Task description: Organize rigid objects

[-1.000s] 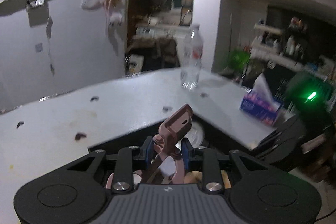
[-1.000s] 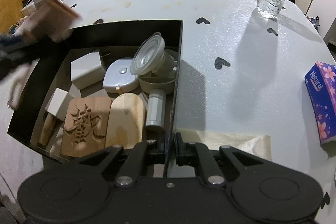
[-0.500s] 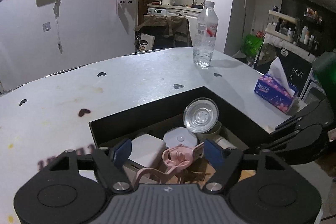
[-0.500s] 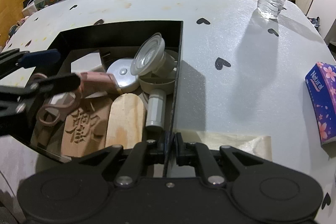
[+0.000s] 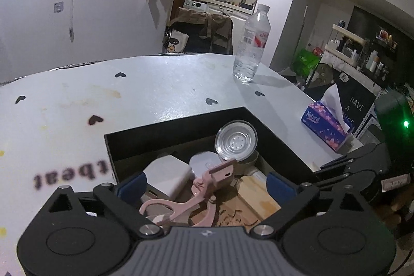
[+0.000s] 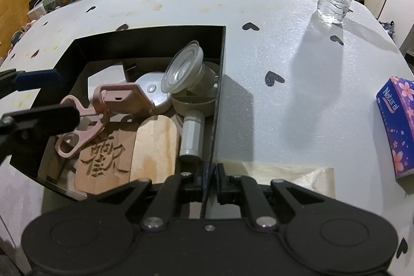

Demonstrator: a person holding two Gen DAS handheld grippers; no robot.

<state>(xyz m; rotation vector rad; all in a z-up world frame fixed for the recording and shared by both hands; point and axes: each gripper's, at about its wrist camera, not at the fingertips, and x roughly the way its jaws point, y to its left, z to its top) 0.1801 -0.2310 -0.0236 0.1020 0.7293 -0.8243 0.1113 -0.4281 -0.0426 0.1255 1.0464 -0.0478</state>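
Since the pink plastic clip-like tool with loop handles (image 6: pixel 103 113) has only just been let go, the left gripper (image 5: pixel 204 185) is best lifted straight up and out, so that the handles are not caught or dragged. The tool should be left as it lies, in the black open-topped box (image 6: pixel 221 48) on the white counter with little black hearts (image 6: pixel 284 43).

The left gripper's jaws have just been opening and are now spread very wide. The pink tool is seen between the blue pads (image 5: pixel 276 188), but it is not pressed by them; it rests on the brown carved wooden board (image 6: pixel 103 159), with the pale plain wooden board (image 6: pixel 155 146) at its 3 o'clock. A clear round plastic lid (image 6: pixel 182 69) is propped at 1 o'clock from the tool, and a small grey cylinder (image 6: pixel 191 133) lies against the box's right wall.

The right gripper (image 6: pixel 209 180) is nearly closed, and the thin right wall of the box is pinched by it at 6 o'clock, so the box is kept steady.
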